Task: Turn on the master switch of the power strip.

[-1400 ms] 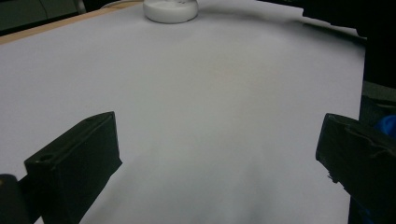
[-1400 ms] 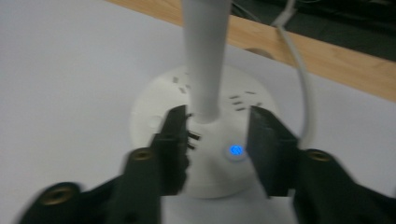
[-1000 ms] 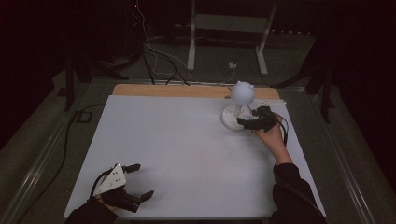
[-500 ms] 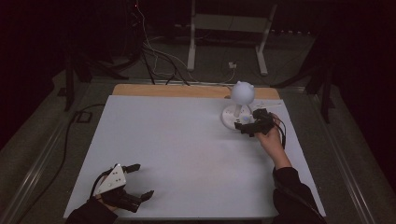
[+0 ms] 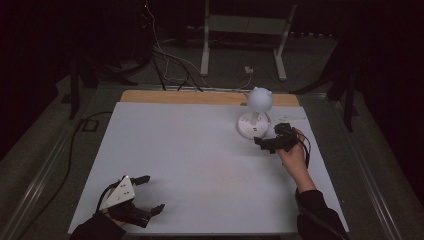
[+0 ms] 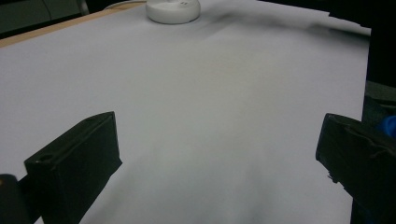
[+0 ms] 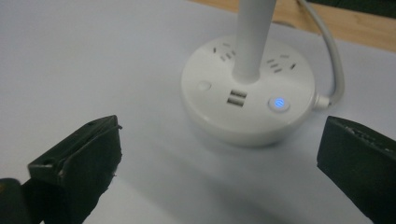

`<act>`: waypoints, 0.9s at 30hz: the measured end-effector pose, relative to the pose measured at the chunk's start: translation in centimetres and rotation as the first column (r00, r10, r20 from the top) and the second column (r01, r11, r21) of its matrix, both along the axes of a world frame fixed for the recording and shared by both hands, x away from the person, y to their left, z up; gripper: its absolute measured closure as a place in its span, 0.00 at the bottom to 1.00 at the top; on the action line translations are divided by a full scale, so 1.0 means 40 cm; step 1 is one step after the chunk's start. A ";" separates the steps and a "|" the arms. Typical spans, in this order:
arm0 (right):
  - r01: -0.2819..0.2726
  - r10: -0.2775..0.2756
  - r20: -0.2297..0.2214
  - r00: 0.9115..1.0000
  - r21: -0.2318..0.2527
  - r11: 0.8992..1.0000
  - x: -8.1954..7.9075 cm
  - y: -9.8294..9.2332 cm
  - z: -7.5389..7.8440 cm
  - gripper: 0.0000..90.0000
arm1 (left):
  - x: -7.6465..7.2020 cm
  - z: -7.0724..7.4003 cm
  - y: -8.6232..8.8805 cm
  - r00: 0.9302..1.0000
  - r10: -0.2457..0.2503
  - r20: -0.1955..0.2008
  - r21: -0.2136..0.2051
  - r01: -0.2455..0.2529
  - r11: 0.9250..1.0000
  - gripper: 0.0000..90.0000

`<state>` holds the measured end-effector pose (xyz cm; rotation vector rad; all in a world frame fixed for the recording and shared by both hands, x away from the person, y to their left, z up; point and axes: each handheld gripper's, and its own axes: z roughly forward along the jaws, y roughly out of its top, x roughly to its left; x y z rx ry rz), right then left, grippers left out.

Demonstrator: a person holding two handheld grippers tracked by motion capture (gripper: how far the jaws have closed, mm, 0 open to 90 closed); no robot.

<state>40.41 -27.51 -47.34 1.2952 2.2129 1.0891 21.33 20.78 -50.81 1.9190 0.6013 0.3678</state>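
A white desk lamp stands at the back right of the white table cover, with a round head (image 5: 260,99) on a thin stem. Its round base (image 5: 253,126) carries sockets, two USB ports (image 7: 236,97) and a button (image 7: 279,103) lit blue. My right gripper (image 5: 268,136) sits just in front and to the right of the base (image 7: 247,100). It points at the base, its jaws have just been opening, and it now stands open (image 7: 219,140) with nothing between the jaws. My left gripper (image 5: 152,193) rests open and empty (image 6: 219,140) at the front left, far from the lamp base (image 6: 173,9).
A white cord (image 7: 327,51) runs from the base toward the wooden table edge (image 5: 200,97) at the back. Behind the table, a metal stand (image 5: 245,30) and several cables (image 5: 165,60) lie on the dark floor. The white table cover (image 5: 190,150) spreads between the two grippers.
My right gripper has drawn back a little from the lamp base, toward the person. The left gripper and the lamp have stayed where they were.
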 end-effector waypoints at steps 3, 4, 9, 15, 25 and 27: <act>0.000 0.000 0.001 1.000 0.000 1.000 -0.020 -0.001 0.000 0.00 | 0.000 0.000 0.000 1.000 0.000 -0.001 0.002 0.000 1.000 0.00; -0.001 0.001 0.002 1.000 0.007 1.000 -0.028 -0.001 -0.001 0.00 | 0.000 0.000 0.000 1.000 0.000 -0.001 0.001 0.000 1.000 0.00; -0.015 0.015 0.023 1.000 0.008 1.000 -0.069 0.000 0.001 0.00 | -0.001 0.001 0.000 1.000 0.000 0.000 0.003 0.000 1.000 0.00; -0.026 0.026 0.046 0.999 0.000 1.000 -0.121 -0.001 -0.004 0.00 | -0.001 0.001 0.000 1.000 -0.002 0.002 0.001 0.002 1.000 0.00; -0.044 0.044 0.035 0.998 -0.012 0.999 -0.205 -0.006 -0.022 0.00 | -0.002 0.002 0.000 1.000 -0.006 0.000 0.002 0.006 1.000 0.00; -0.053 0.053 0.024 0.998 0.001 0.999 -0.222 -0.006 -0.027 0.00 | -0.002 0.002 0.000 1.000 -0.006 0.001 0.003 0.006 1.000 0.00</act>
